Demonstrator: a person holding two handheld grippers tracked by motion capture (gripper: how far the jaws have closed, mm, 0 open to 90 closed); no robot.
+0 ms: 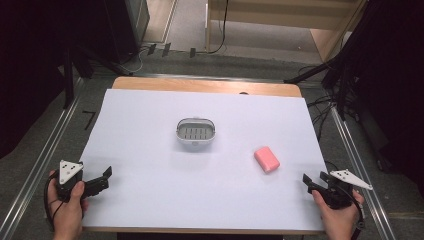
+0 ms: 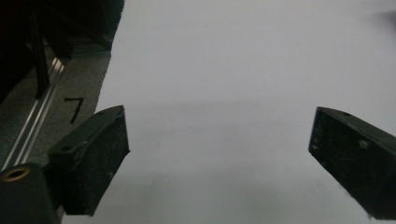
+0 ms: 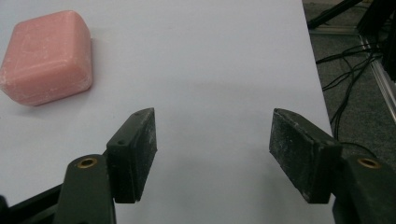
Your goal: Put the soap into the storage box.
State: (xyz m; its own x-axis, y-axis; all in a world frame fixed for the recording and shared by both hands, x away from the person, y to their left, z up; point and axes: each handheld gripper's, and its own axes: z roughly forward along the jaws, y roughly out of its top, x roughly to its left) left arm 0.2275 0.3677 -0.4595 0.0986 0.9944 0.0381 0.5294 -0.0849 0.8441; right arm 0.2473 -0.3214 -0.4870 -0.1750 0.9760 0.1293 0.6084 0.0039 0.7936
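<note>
I have both tools parked at the table's [image 1: 150, 200] near corners: the left gripper [image 1: 102, 176] and the right gripper [image 1: 312, 181] each with jaws spread wide, holding nothing. The pink soap bar [image 1: 266, 159] lies toward the right edge, just ahead of my right gripper; the small grey dish [image 1: 195, 133] sits mid-table. The soap looks slick, so an off-centre pinch could squirt it off the right edge.

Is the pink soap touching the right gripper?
Apart. The right gripper view shows bare white table between the pink soap and the right gripper, whose open jaws hold nothing.
</note>
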